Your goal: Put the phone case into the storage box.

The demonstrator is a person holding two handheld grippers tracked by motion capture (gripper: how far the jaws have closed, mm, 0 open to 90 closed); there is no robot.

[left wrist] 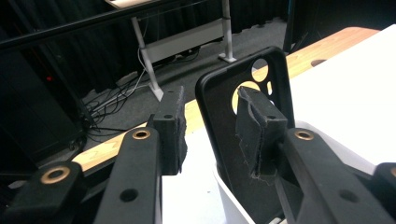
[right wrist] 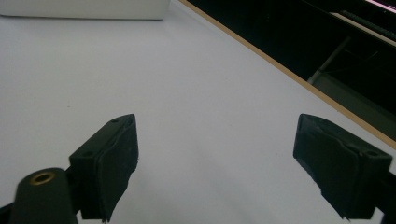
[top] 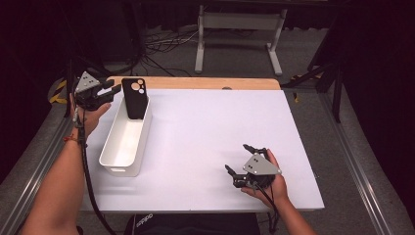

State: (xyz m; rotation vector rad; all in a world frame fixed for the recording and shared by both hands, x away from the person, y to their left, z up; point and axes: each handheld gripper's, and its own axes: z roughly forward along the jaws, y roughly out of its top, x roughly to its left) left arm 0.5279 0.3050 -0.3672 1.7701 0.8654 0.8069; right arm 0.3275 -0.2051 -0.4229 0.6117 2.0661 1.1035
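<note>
A black phone case (top: 134,98) with camera cut-outs stands upright against the far end of a long white bin (top: 111,147). My left gripper (top: 112,87) hovers just left of the case with its jaws apart, holding nothing. In the left gripper view the case (left wrist: 219,88) rises from the bin (left wrist: 233,203) just beyond the open left gripper (left wrist: 215,130), partly behind the right pad (left wrist: 257,130). My right gripper (top: 238,157) rests low over the white table near the front right, wide open and empty, as the right gripper view (right wrist: 233,158) also shows.
A white sheet (top: 210,137) covers the table, with a wooden strip (top: 215,83) along the far edge. Metal rails run along both sides. Beyond the table are a grey floor, cables and a white stand (top: 240,29). The bin's side (right wrist: 84,9) shows far off in the right gripper view.
</note>
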